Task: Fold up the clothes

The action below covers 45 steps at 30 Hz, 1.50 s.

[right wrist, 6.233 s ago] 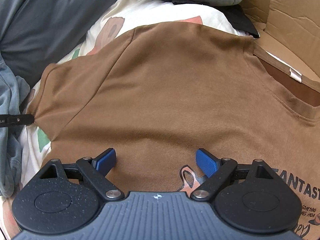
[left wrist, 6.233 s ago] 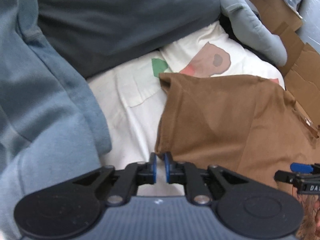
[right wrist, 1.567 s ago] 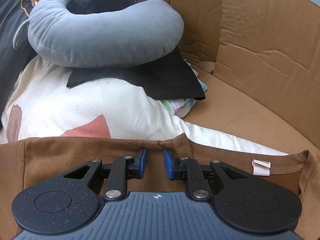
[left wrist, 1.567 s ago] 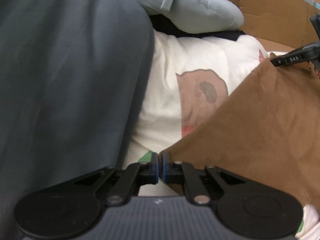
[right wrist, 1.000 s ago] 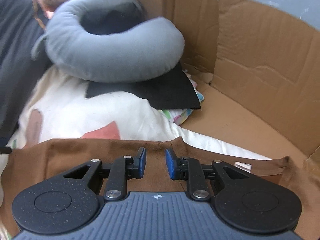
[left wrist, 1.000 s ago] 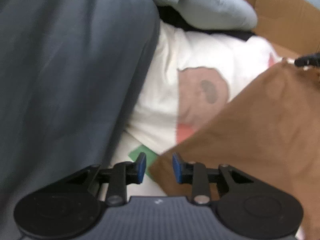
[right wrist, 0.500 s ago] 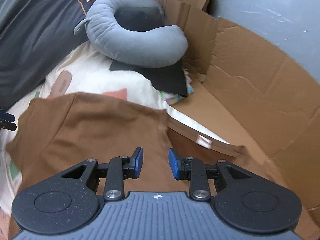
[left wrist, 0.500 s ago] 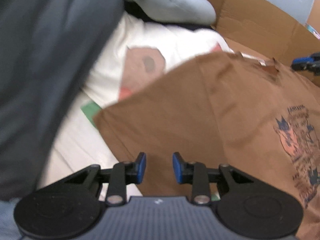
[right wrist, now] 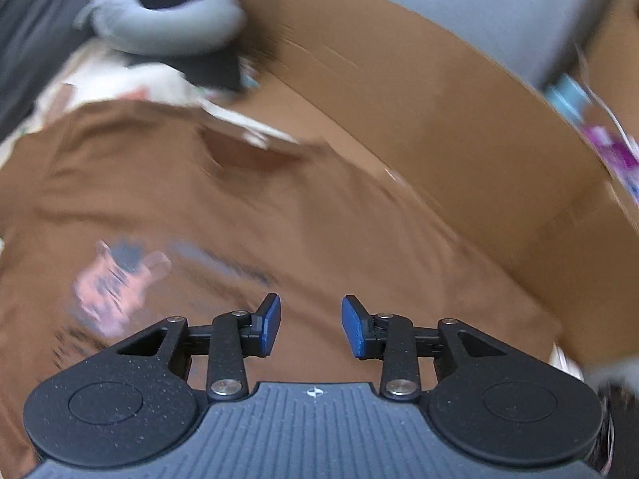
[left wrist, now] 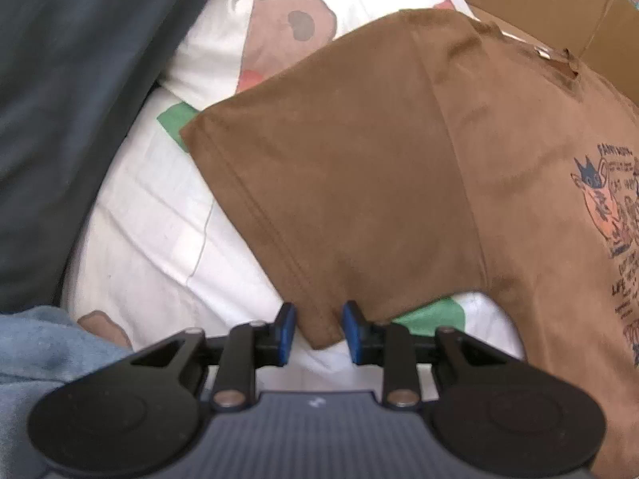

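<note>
Straddling a sleeve corner, the left gripper (left wrist: 315, 333) has its blue pads apart, a narrow gap, the hem between them but not pinched. The sleeve belongs to a brown shirt (left wrist: 399, 167) spread print-up over a white sheet (left wrist: 159, 231), whose bare stretch lies left of the sleeve edge. A dark blanket (left wrist: 72, 92) bounds that room on the left. The right gripper (right wrist: 310, 327) hangs open, holding nothing, over the shirt's chest. Beyond the collar (right wrist: 247, 151) a cardboard wall (right wrist: 419, 92) closes the right side; a grey pillow (right wrist: 163, 28) sits far left, blurred.
</note>
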Each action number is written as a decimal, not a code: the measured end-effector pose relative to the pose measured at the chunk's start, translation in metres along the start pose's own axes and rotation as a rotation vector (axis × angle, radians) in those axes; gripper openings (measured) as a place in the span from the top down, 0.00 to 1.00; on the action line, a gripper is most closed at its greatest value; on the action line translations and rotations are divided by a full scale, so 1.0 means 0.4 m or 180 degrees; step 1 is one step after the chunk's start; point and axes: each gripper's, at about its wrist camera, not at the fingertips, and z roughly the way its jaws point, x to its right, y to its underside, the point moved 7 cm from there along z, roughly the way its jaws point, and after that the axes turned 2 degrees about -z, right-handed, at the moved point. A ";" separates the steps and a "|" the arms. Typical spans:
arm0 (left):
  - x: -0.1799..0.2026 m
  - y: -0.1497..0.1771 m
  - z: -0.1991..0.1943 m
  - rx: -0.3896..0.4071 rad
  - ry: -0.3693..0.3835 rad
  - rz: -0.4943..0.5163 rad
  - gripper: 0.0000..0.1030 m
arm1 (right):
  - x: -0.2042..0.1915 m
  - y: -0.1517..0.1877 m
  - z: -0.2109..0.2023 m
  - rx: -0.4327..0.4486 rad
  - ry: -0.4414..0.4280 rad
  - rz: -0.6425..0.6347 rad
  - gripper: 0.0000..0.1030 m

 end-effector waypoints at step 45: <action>0.413 -0.495 0.075 0.1130 0.0252 0.0435 0.95 | 0.182 0.438 0.021 0.0071 0.0350 0.1462 0.60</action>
